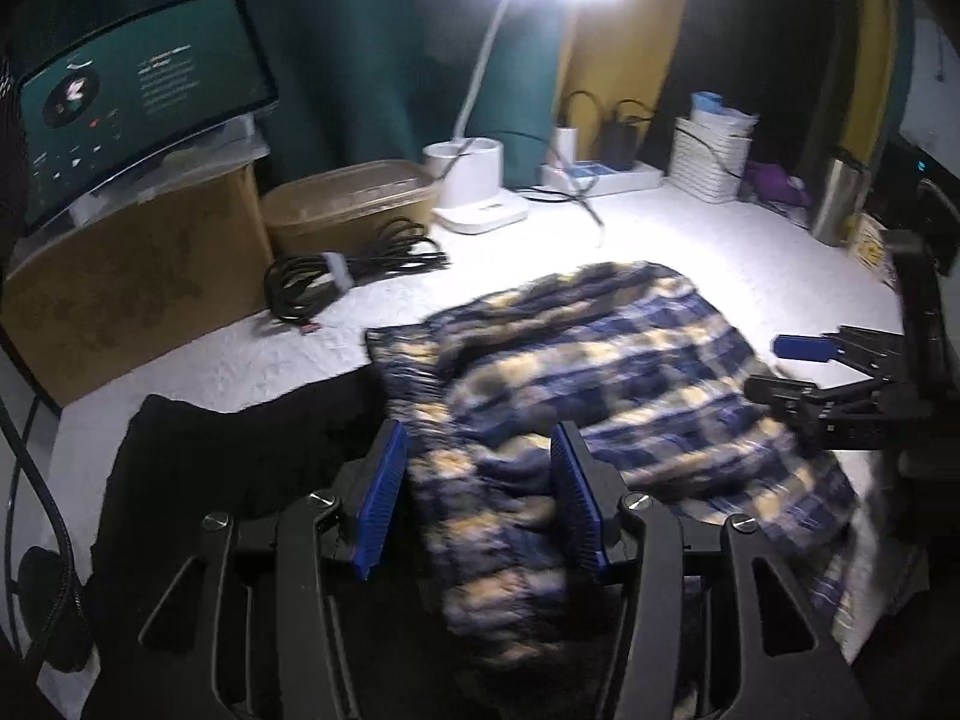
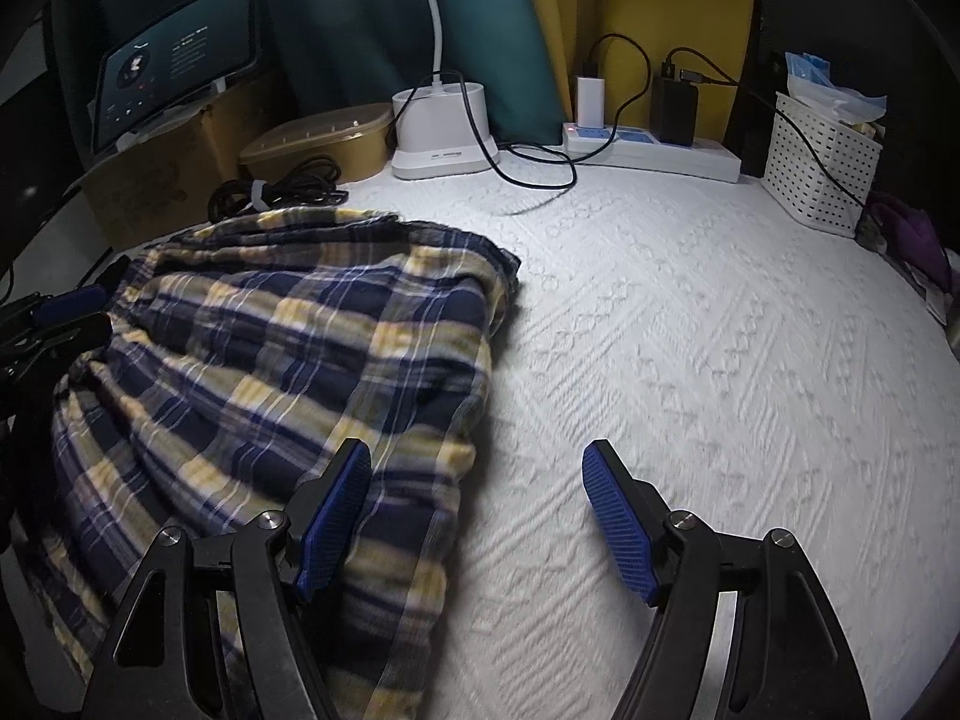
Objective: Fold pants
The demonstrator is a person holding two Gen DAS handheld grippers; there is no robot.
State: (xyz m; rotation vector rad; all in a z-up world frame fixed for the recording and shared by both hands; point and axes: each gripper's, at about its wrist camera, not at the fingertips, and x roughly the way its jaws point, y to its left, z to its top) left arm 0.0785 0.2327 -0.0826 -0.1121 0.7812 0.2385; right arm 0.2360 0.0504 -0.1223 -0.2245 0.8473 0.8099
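Note:
Blue and yellow plaid pants lie bunched on the white textured cover; in the right wrist view the pants fill the left half. My left gripper is open, its blue pads on either side of a raised fold of the pants, not closed on it. My right gripper is open and empty, its left finger over the pants' right edge, its right finger over bare cover. The right gripper also shows at the right in the left wrist view.
A dark cloth lies left of the pants. At the back stand a cardboard box with a tablet, a brown tub, coiled cables, a lamp base, a power strip and a white basket.

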